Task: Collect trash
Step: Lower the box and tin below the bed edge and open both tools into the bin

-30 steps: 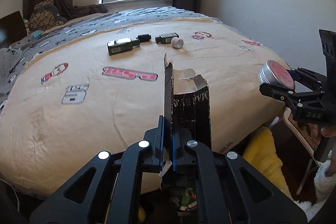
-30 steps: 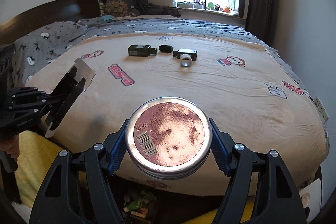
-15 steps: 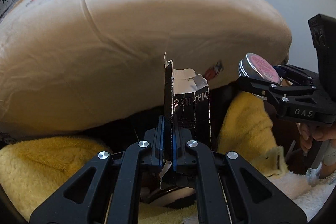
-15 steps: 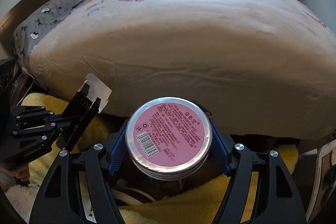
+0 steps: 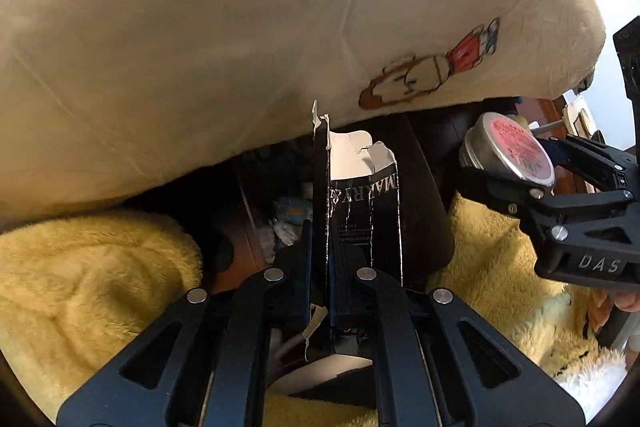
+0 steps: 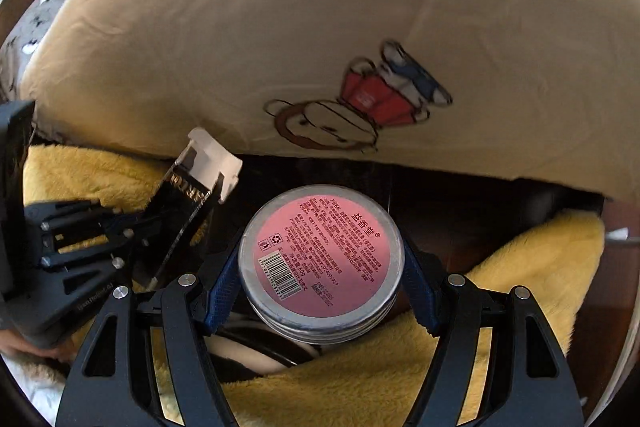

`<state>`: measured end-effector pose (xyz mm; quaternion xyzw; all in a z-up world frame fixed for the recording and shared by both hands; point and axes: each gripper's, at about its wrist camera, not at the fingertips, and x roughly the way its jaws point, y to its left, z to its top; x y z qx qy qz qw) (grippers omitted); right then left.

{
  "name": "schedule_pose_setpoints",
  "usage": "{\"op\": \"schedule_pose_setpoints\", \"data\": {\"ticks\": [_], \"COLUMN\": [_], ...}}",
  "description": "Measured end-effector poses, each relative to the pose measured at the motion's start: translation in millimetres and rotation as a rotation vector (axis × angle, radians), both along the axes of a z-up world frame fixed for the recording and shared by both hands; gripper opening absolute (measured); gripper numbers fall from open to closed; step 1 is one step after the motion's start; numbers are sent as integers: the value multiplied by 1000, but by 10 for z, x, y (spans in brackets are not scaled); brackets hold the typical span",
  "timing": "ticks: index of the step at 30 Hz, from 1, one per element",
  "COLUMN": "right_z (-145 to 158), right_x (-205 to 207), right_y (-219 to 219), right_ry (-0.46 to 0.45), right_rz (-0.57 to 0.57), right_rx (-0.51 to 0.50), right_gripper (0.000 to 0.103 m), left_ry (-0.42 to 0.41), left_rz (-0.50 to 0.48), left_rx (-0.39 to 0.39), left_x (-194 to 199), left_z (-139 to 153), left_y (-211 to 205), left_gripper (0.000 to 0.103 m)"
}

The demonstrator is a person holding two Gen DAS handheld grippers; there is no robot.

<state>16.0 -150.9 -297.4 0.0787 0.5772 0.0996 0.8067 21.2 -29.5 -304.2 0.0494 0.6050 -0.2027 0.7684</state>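
Observation:
My left gripper (image 5: pixel 323 259) is shut on a torn black carton (image 5: pixel 360 203) with a white inside flap, held upright below the bed's edge. The carton also shows in the right wrist view (image 6: pixel 188 203), at the left. My right gripper (image 6: pixel 320 259) is shut on a round metal tin (image 6: pixel 322 259) with a pink label and barcode. The tin also shows at the right of the left wrist view (image 5: pixel 510 155). Both grippers hang side by side over a dark gap beside the bed.
The cream bedspread (image 5: pixel 240 27) with a monkey print (image 6: pixel 352 111) hangs over the bed's side above both grippers. Yellow fluffy fabric (image 5: pixel 88 275) lies left and right (image 6: pixel 536 275) of the dark gap, where small litter (image 5: pixel 288 219) shows.
Both grippers have dropped from above the bed top to below its edge, still holding the carton and the tin. The items on the bed top have left view.

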Motion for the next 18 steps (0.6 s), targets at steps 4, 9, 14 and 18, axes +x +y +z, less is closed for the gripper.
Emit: {"op": "schedule_pose_setpoints", "data": {"ticks": [4, 9, 14, 18], "right_z": [-64, -126, -78, 42], "right_x": [25, 75, 88, 86], "right_y": [-28, 35, 17, -76], "right_ry": [19, 34, 17, -16], "right_rz": [-23, -34, -42, -68], "right_rx": [9, 24, 21, 25], "right_gripper": [71, 72, 82, 84], "left_ry": [45, 50, 28, -4], "left_rz": [-5, 10, 26, 47], "left_rx": [-10, -10, -17, -1], "left_x": [26, 7, -11, -25], "left_z": [-158, -176, -126, -40], "left_y": [3, -1, 30, 66], "left_gripper": [5, 10, 29, 39]}}
